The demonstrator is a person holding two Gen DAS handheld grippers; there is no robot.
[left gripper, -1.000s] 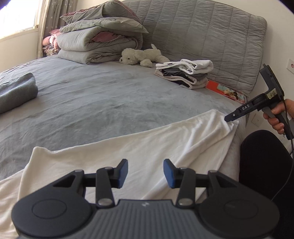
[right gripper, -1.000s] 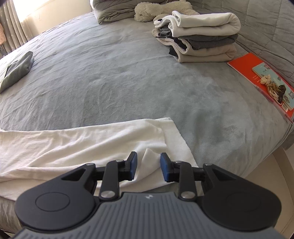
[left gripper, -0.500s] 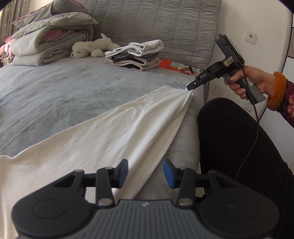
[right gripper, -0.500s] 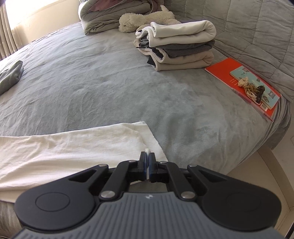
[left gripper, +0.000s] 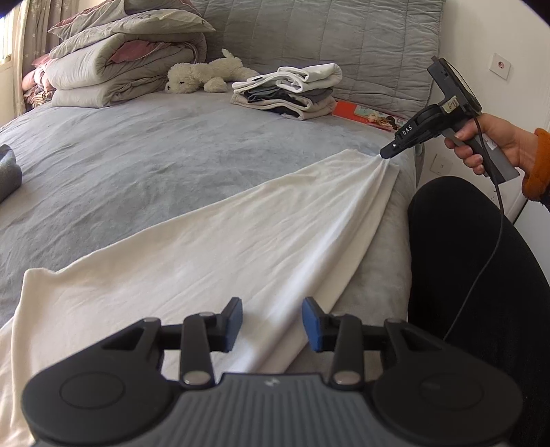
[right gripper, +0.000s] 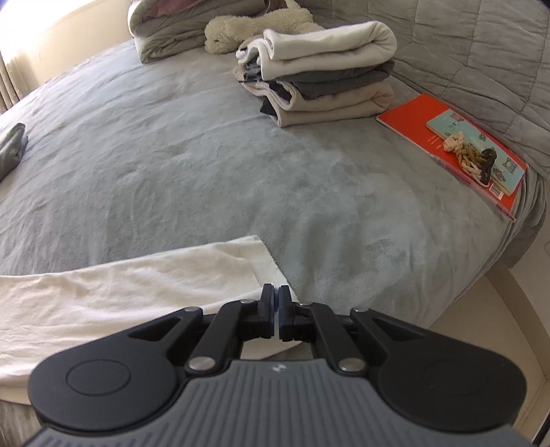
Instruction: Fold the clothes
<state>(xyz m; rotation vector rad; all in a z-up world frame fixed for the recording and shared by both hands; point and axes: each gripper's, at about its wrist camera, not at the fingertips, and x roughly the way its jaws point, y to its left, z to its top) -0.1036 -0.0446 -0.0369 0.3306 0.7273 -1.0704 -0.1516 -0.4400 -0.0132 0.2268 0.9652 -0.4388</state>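
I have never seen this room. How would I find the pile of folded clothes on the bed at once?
Look at the grey bed and go toward its quilted grey headboard. The pile of folded clothes lies there, between a cream plush toy and an orange book. Unlike the spread white cloth near the edge, it is a neat stack with a white piece on top.

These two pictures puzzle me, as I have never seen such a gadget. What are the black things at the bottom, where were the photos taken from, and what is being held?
Each black thing is a hand-held two-finger gripper with its own camera looking along the fingers. A person holds one in each hand. In the left camera's picture the left gripper is open above a white garment lying on the grey bed. The right gripper is shut on the garment's corner. Folded clothes, a plush toy and a red book lie further back.
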